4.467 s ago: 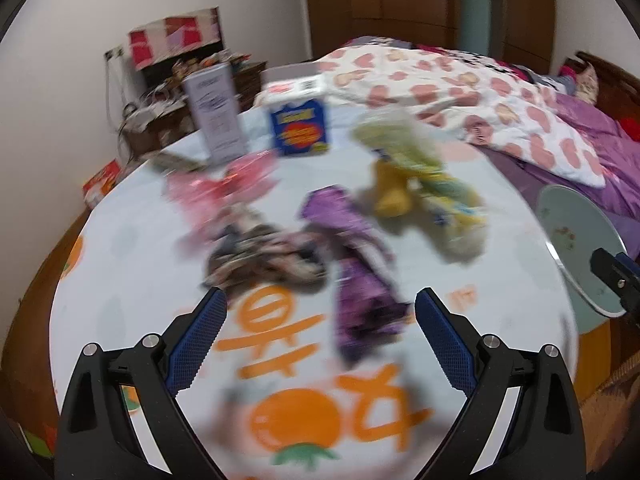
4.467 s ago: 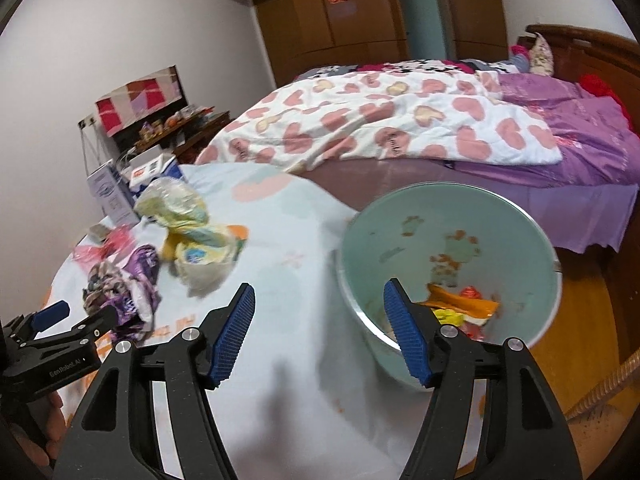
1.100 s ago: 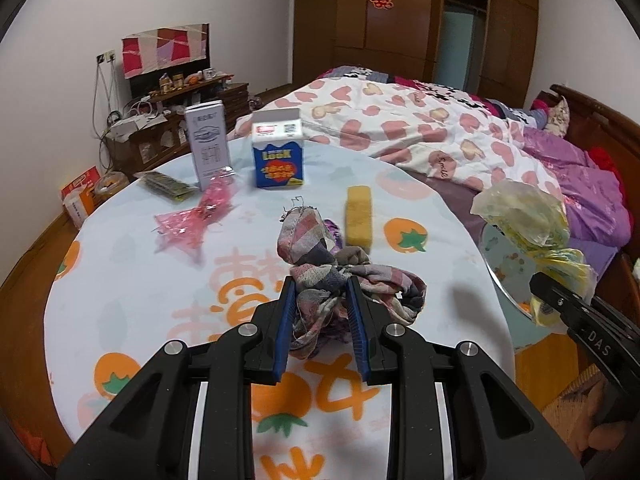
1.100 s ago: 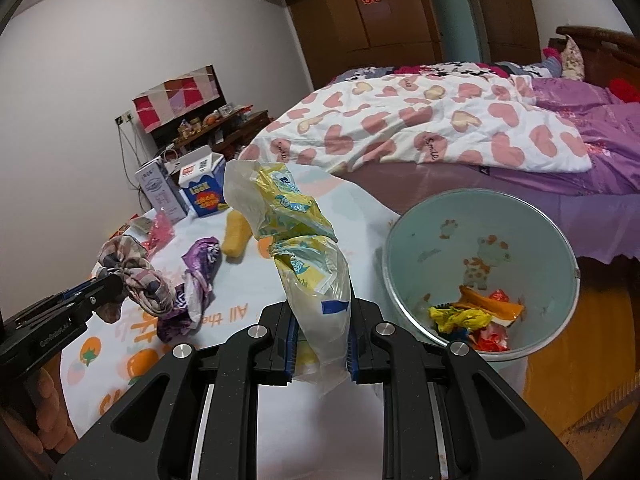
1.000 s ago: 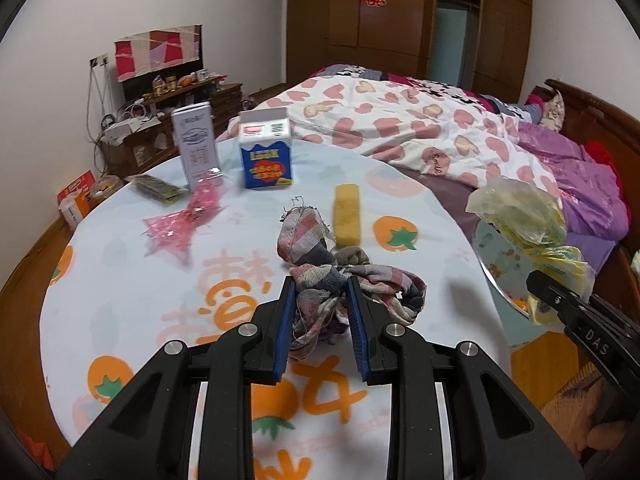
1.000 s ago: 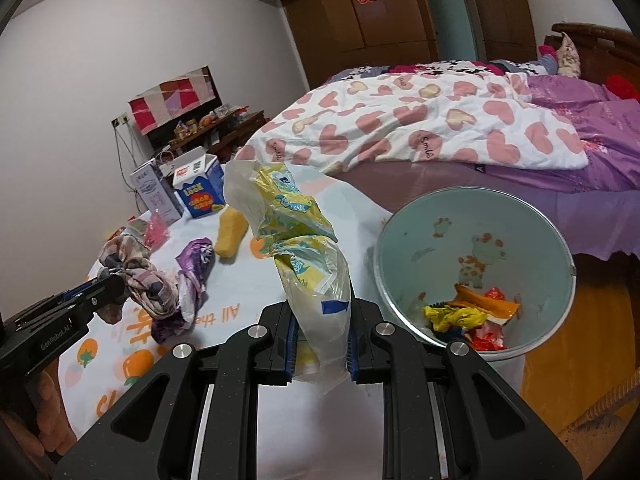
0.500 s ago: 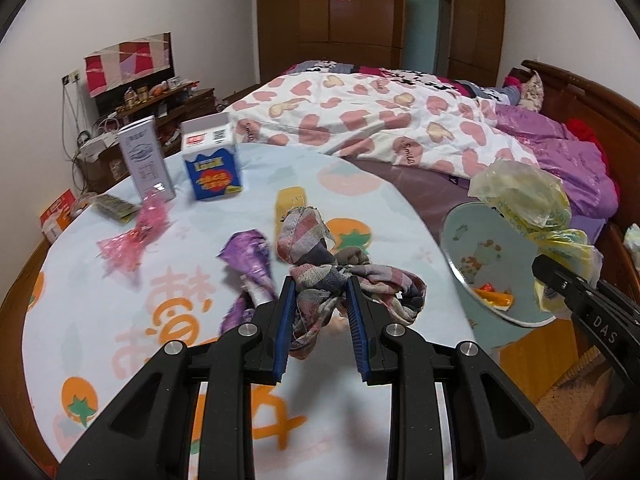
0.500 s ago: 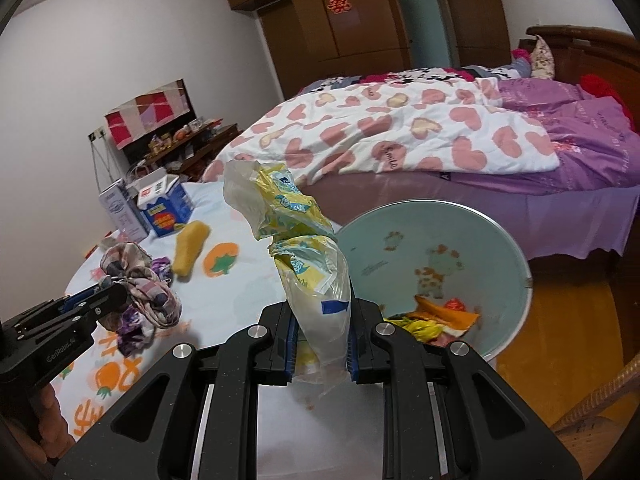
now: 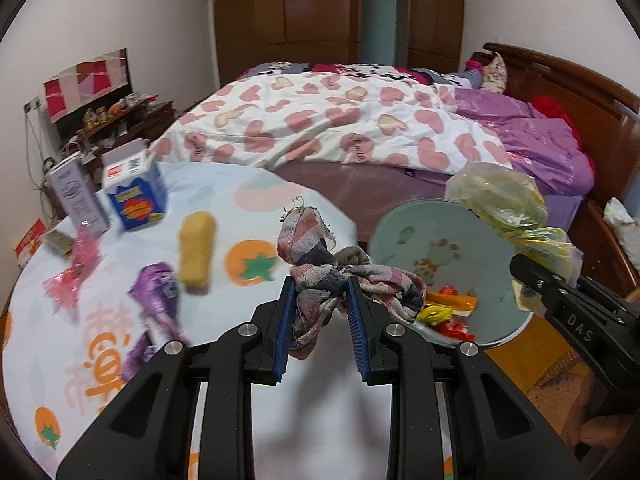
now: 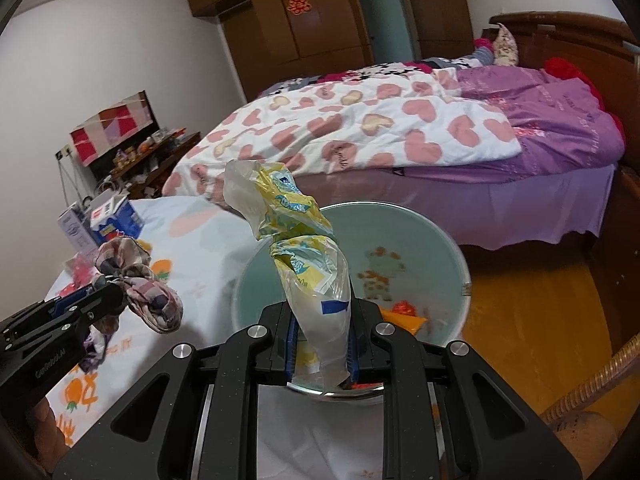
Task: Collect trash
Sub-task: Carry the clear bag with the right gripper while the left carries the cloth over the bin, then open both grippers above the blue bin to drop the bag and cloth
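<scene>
Clamping a plaid rag [image 9: 320, 280], the left hand-held gripper [image 9: 320, 300] nears the bin's rim [image 9: 384, 220]; the right [image 10: 322, 332] pinches a plastic bag [image 10: 304, 248].

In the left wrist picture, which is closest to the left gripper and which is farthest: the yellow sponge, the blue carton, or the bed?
From the left gripper:
1. Yellow sponge, on the table, to the left.
2. Blue carton, at the table's far left edge.
3. Bed, beyond the table.

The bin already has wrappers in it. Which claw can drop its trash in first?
Probably the right claw. Its plastic bag hangs above the bin, while the left claw holds its rag over the table.
</scene>
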`<act>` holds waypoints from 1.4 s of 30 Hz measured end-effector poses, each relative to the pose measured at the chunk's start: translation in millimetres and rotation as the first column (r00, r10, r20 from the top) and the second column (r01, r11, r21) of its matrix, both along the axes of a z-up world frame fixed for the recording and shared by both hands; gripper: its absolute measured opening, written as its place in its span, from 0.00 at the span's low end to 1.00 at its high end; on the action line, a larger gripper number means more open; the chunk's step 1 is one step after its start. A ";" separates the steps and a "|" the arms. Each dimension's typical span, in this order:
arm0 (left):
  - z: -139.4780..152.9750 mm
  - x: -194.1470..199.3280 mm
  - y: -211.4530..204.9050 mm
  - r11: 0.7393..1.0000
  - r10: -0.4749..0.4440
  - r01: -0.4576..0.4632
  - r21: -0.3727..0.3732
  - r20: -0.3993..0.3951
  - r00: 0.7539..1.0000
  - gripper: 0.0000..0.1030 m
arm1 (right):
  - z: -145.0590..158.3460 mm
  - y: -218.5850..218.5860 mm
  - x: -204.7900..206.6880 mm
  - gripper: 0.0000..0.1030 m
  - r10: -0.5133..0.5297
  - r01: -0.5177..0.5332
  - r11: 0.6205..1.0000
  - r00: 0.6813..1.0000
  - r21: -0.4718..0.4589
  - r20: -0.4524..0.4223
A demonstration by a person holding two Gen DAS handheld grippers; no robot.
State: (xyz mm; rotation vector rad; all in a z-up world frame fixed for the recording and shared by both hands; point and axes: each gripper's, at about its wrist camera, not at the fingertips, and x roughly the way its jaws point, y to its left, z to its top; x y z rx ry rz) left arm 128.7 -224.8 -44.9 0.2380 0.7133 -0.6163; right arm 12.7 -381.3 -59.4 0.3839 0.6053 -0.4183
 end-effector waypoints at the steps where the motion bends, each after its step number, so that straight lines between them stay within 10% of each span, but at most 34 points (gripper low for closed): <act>1: -1.5 -0.4 -6.0 1.000 -0.010 0.010 0.000 -0.004 1.000 0.25 | -1.4 -3.7 -0.5 0.19 -0.008 0.008 1.000 1.000 0.001 -0.003; 25: -41.8 13.4 -101.5 0.992 -0.095 0.101 0.081 -0.073 0.993 0.27 | -38.9 -53.0 21.5 0.21 -0.052 0.054 0.998 0.989 0.010 -0.139; 42: -22.2 14.9 -63.5 0.999 -0.039 0.041 0.030 -0.049 0.998 0.70 | -12.0 -45.9 13.1 0.39 -0.081 0.081 0.997 0.993 -0.006 -0.089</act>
